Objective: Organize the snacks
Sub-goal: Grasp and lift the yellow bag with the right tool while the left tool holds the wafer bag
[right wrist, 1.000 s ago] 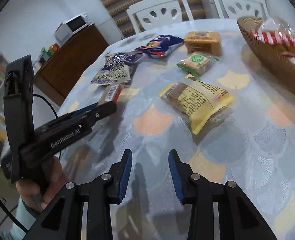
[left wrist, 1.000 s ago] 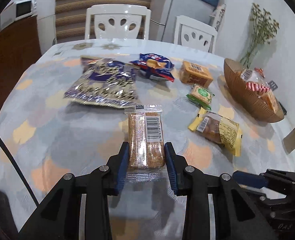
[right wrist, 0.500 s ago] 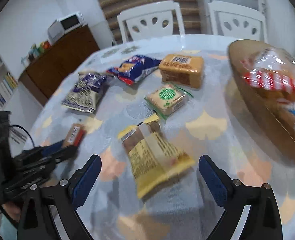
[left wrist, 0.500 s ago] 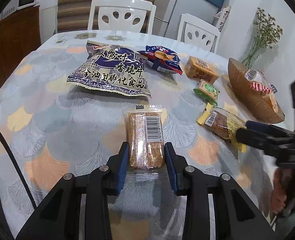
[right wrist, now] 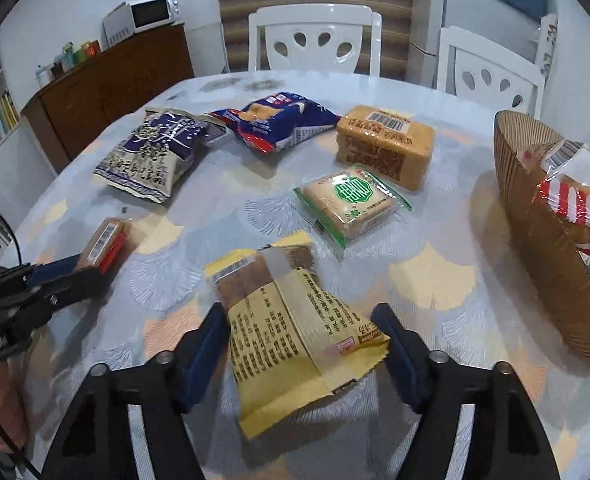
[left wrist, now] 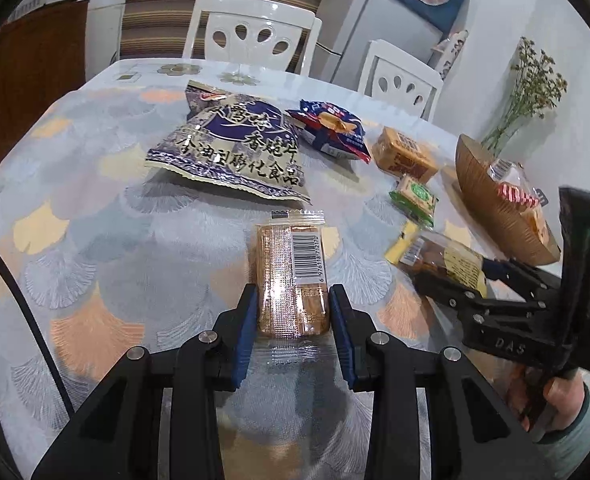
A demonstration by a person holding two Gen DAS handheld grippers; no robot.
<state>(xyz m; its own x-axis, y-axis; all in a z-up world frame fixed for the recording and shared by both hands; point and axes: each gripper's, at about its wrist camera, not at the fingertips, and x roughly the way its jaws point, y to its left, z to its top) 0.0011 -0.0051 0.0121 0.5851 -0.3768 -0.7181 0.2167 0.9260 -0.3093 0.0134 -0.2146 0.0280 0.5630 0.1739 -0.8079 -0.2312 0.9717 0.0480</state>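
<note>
My left gripper (left wrist: 293,298) is shut on the near end of a clear-wrapped wafer bar (left wrist: 291,264) with a barcode, which lies lengthwise on the table. The right wrist view shows the same bar (right wrist: 105,240) at the left. My right gripper (right wrist: 299,320) straddles a yellow snack packet (right wrist: 295,332); its jaws are closing, the left pad beside the packet's edge and the right pad a little off it. A woven basket (right wrist: 535,220) at the right holds wrapped snacks. From the left wrist view, the right gripper (left wrist: 451,278) reaches over the yellow packet (left wrist: 447,256).
On the patterned tablecloth lie a purple-and-gold bag (right wrist: 155,152), a blue bag (right wrist: 279,120), an orange block pack (right wrist: 383,144) and a green-edged biscuit pack (right wrist: 351,200). Two white chairs (right wrist: 315,40) stand behind the table. Dried flowers (left wrist: 531,92) stand beyond the basket (left wrist: 491,208).
My right gripper swung right from bare cloth to the yellow packet, opened wide, then narrowed around it. The left gripper kept its grip on the wafer bar and barely moved.
</note>
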